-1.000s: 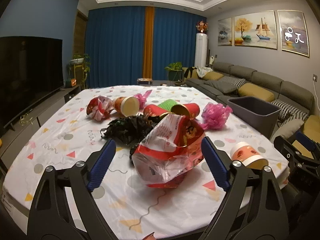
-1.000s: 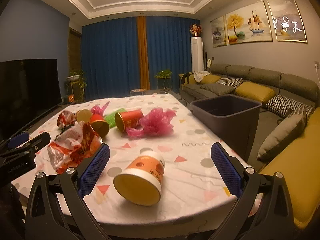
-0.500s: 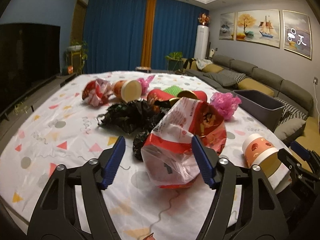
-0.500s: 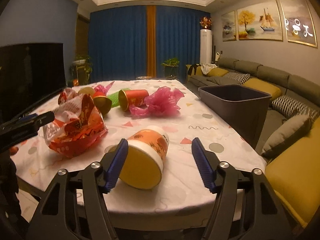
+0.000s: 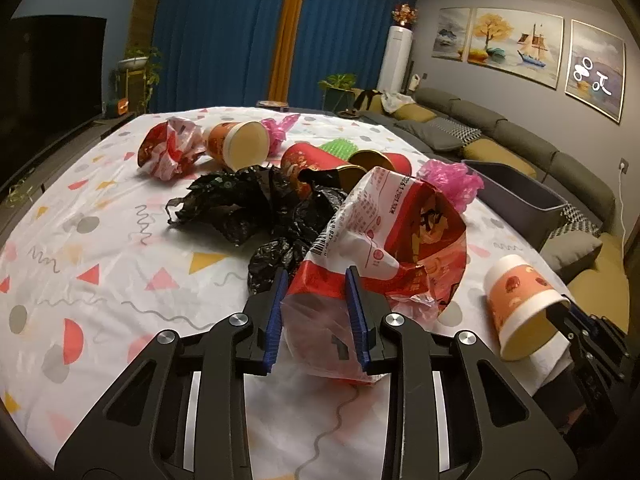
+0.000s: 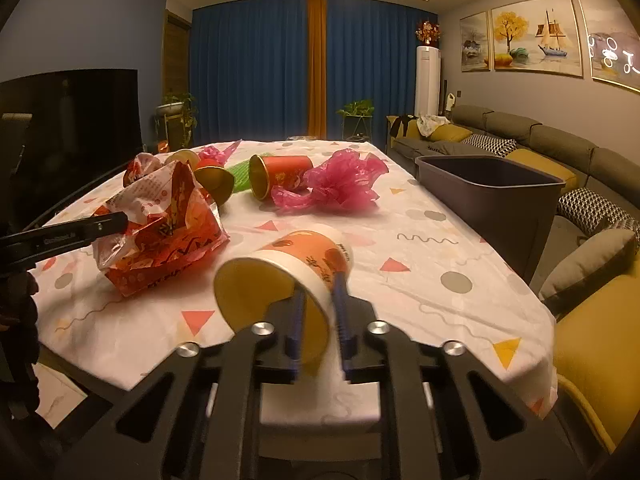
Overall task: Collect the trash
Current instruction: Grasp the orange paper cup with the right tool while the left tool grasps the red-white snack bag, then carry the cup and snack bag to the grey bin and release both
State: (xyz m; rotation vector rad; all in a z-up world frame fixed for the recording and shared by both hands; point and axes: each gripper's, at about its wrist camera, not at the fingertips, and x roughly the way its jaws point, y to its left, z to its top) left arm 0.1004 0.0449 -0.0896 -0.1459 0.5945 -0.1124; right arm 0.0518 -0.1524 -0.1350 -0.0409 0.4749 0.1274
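Observation:
My left gripper (image 5: 316, 312) is shut on the near end of a red and white plastic snack bag (image 5: 384, 248), which lies on the table; the bag also shows in the right wrist view (image 6: 160, 224). My right gripper (image 6: 318, 320) is shut on the rim of an orange paper cup (image 6: 296, 264) lying on its side, one finger inside the rim and one outside. The cup also shows in the left wrist view (image 5: 520, 308). A dark grey bin (image 6: 492, 188) stands beside the table's right edge.
On the patterned tablecloth (image 5: 100, 248) lie a black plastic bag (image 5: 256, 204), a pink bag (image 6: 340, 188), red and gold cans (image 6: 276, 176), another orange cup (image 5: 240, 146), a crumpled red wrapper (image 5: 168, 152) and a green item (image 5: 340, 147). A sofa (image 6: 540, 144) runs along the right.
Both grippers have moved forward and closed: the left on the snack bag, the right on the orange cup's rim. One second ago both were wide open.

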